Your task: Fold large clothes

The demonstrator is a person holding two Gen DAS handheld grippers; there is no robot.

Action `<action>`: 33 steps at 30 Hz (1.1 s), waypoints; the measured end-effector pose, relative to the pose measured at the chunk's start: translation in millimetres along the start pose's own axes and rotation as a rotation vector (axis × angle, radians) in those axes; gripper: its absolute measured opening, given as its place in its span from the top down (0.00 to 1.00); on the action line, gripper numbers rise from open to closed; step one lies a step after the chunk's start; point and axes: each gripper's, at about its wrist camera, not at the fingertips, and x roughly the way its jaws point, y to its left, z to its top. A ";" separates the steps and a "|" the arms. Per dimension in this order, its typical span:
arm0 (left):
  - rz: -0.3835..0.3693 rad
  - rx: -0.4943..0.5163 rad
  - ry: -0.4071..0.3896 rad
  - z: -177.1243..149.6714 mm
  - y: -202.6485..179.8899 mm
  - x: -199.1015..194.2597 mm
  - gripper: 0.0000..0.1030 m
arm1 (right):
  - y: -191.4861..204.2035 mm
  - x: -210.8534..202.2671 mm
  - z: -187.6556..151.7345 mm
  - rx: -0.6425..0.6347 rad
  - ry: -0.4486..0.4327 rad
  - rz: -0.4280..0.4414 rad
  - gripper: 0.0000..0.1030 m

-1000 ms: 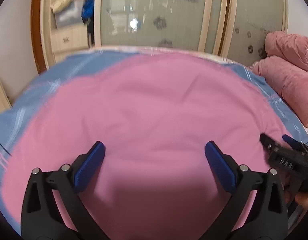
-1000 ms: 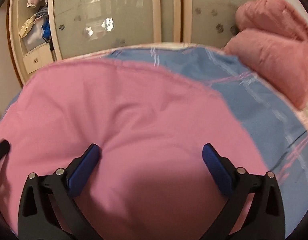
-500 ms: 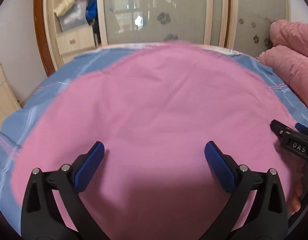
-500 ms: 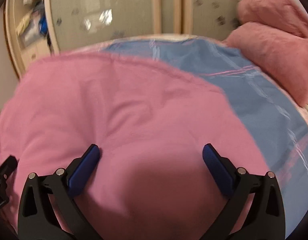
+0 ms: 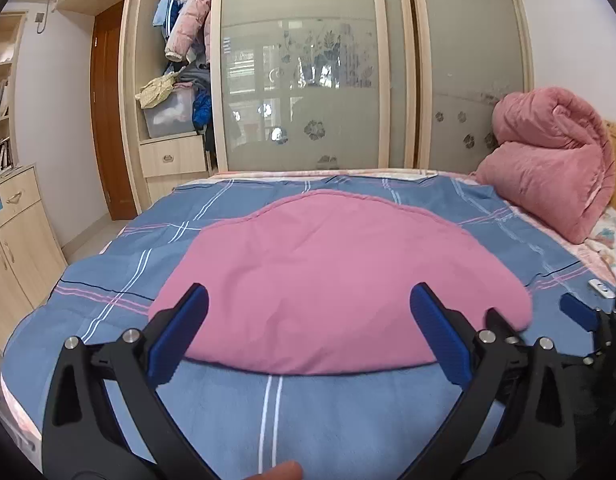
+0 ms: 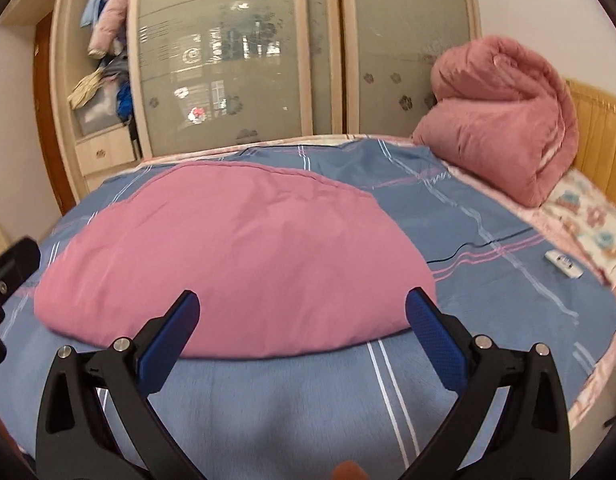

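Observation:
A large pink garment (image 5: 332, 276) lies folded flat in the middle of the bed on a blue plaid cover (image 5: 275, 412); it also shows in the right wrist view (image 6: 235, 264). My left gripper (image 5: 308, 320) is open and empty, held above the bed just short of the garment's near edge. My right gripper (image 6: 301, 324) is open and empty, also back from the near edge. The right gripper's blue fingertip (image 5: 578, 312) shows at the right edge of the left wrist view. Part of the left gripper (image 6: 7, 276) shows at the left edge of the right wrist view.
A rolled pink quilt (image 5: 548, 160) sits at the bed's far right by the wooden headboard (image 6: 600, 140). A small white remote (image 6: 564, 264) lies on the cover to the right. A wardrobe with sliding glass doors (image 5: 308, 72) stands behind the bed, a cabinet (image 5: 15, 240) at left.
Both grippers have pulled back and risen away from the pink garment. It filled the views before; now it lies flat on the bed with blue cover showing in front of it.

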 end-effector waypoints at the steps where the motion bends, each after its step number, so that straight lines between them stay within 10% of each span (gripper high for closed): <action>1: 0.001 -0.001 -0.001 0.1 0.1 -4.0 0.02 | 1.3 -6.0 -0.7 -0.006 -0.005 0.000 0.01; 33: -0.014 -0.007 0.016 -9.0 -4.0 -40.0 0.02 | 15.0 -49.6 -5.9 -0.031 -0.039 0.021 0.01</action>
